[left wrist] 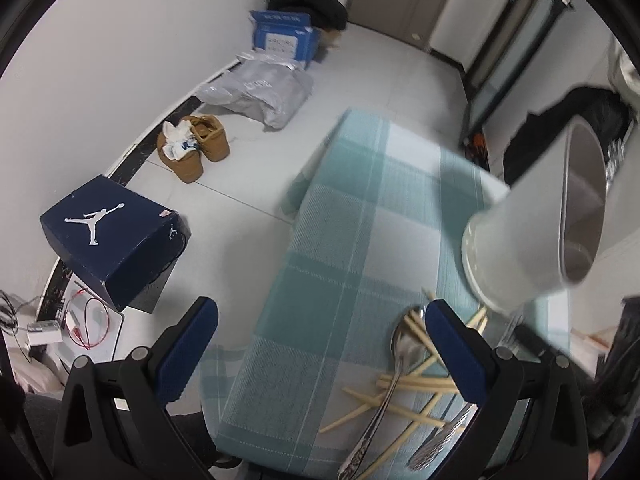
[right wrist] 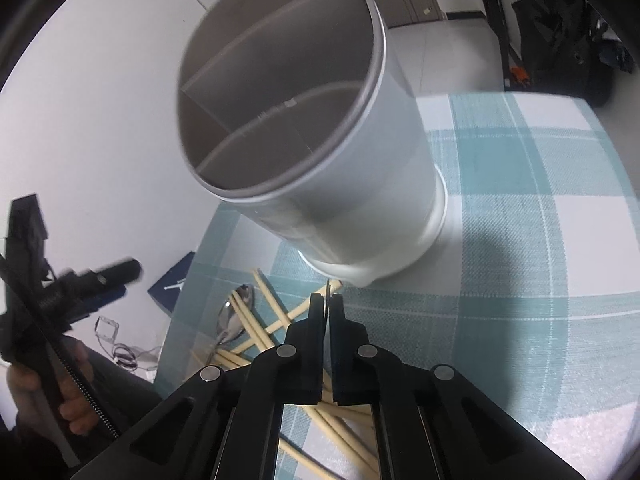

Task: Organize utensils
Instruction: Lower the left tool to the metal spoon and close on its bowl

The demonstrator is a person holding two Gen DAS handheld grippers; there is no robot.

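Observation:
A white round utensil holder (right wrist: 360, 184) with inner dividers stands on the teal plaid tablecloth (right wrist: 540, 240); it also shows as the holder (left wrist: 520, 240) at the right. In front of it lie several pale chopsticks (left wrist: 412, 384), a metal spoon (left wrist: 404, 344) and another metal utensil (left wrist: 444, 440). My left gripper (left wrist: 320, 320) hangs open over the table's left part, its right finger above the pile. My right gripper (right wrist: 328, 300) is shut just before the holder's base, with a thin metal sliver pinched between its tips. Which utensil that is stays hidden.
The table's left edge drops to a tiled floor holding a dark blue shoe box (left wrist: 116, 236), brown shoes (left wrist: 196, 144), a grey bag (left wrist: 260, 88) and a blue carton (left wrist: 284, 36). A hand (right wrist: 72, 400) carries the left gripper. A black bag (right wrist: 568, 32) sits beyond the table.

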